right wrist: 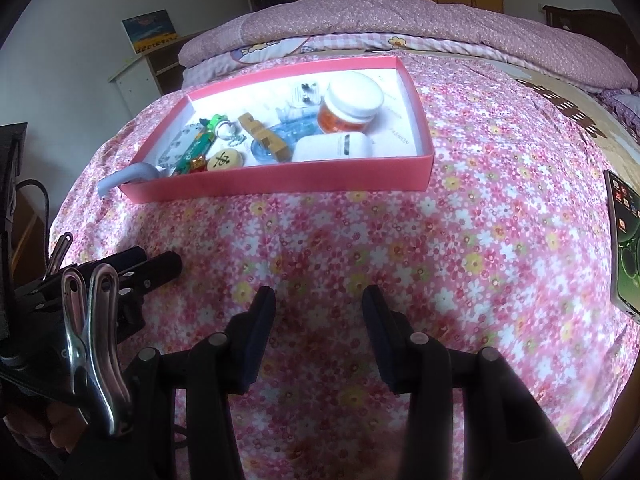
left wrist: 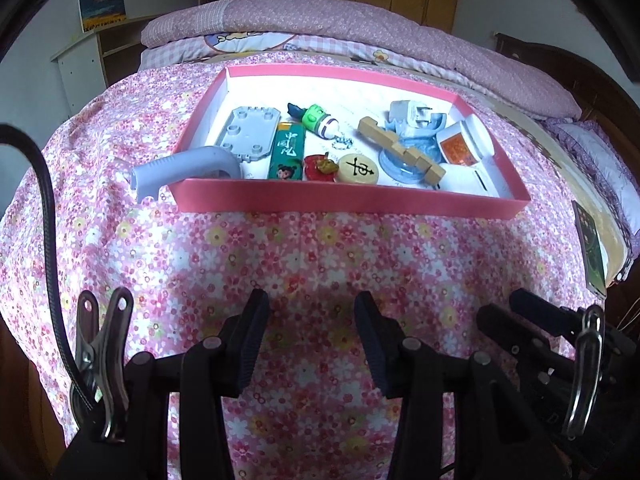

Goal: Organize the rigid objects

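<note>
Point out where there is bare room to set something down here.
Free: the flowered pink bedsheet between the shallow pink cardboard tray and both open tongs, and rightward toward the smartphone at the edge. Inside the tray, only a white strip along its far wall. The tray's near half is crowded; a grey plastic handle overhangs its left corner.

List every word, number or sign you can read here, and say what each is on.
"FASHION": printed on the white floor of the pink box, by its right wall.
One black Chinese character, likely "車": on the round wooden chess piece.
Large white characters on the green pack: too blurred to read.
Orange jar label and phone screen icons: too small to read.
</note>
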`<state>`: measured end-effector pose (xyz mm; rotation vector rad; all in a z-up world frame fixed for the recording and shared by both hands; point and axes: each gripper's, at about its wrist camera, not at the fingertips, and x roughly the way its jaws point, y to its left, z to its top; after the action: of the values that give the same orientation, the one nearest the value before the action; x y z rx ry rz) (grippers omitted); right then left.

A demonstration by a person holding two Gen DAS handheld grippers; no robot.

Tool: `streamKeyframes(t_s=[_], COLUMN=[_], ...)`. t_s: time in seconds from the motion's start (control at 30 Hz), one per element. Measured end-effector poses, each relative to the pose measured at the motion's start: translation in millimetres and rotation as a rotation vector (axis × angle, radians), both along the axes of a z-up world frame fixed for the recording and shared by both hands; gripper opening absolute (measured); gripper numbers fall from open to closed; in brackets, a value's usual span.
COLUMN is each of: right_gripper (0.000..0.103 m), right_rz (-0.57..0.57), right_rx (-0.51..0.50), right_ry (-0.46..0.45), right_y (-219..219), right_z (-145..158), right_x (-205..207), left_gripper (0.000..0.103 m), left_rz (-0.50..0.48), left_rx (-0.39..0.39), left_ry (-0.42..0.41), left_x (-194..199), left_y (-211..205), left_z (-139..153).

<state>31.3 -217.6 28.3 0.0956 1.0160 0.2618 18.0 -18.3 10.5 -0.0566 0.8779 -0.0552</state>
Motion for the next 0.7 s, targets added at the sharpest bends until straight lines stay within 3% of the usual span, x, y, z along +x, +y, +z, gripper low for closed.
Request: streamKeyframes(t_s=[0.7], right_gripper=[0.051], right_rz=[-0.002], right_rx=[0.0], right_ry=[-0.022], right_y=[2.2], right_z=[-1.4], right_x=[-2.3], left_gripper=[0.054], left_rz=[-0.012], left_rx=[0.033], left_ry=[-0.007], left_x=[0.5], left_y=[-6.9], left_z=[-2.5])
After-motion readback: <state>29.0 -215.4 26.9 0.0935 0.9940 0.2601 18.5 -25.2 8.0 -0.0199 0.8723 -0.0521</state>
